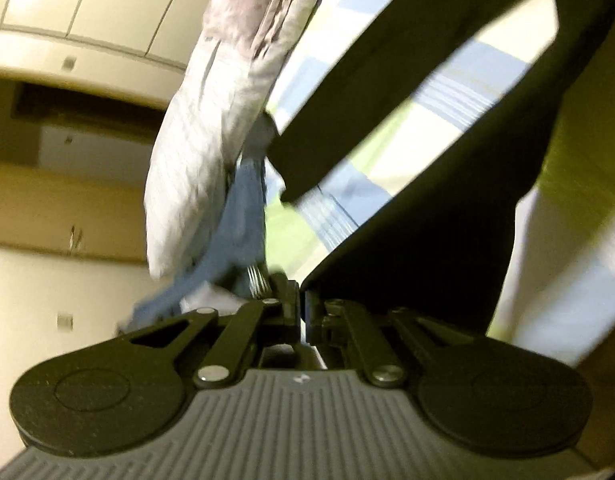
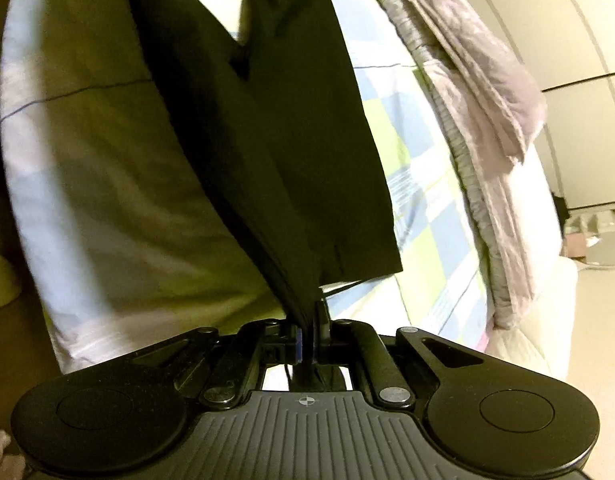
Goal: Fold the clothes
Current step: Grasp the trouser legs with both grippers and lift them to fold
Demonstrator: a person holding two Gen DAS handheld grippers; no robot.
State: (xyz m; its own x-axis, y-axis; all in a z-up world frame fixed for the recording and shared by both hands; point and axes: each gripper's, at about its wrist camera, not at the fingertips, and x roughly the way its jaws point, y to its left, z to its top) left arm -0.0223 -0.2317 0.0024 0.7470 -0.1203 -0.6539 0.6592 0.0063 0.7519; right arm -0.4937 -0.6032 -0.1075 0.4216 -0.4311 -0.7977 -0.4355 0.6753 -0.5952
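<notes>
Dark trousers [image 2: 275, 128] hang over the bed, held up at two spots, legs trailing down twd the checked bedsheet [image 2: 423, 168].

Right gripper [image 2: 307, 344]: jaws pressed tight together, pinching a bunched edge of the trousers. The cloth fans out from the pinch; the two legs split apart further away, w/ a pale wedge of sheet showing between them. No earlier view to compare.

Left gripper [image 1: 303, 312]: jaws also squeezed together; the dark trouser cloth [image 1: 447, 208] runs right down into the pinch on its right side and looks clamped there. One trouser leg crosses the view as a dark band above the sheet [image 1: 387, 156]; the picture is blurred, so the exact edge being held is unclear.

Relative to the trousers:
- Sheet, blue/green/white checks, lies beneath & behind them.
- A grey-white quilt [image 2: 467, 160], rumpled, is piled along the sheet's far edge, right of the trousers in the right wrist view, left of them in the left wrist view [image 1: 195, 152].
- Blue cloth [image 1: 243, 216] sits under the quilt's edge, just beside the left gripper.
- Cream wardrobe doors [image 2: 579, 80] stand beyond the quilt.
</notes>
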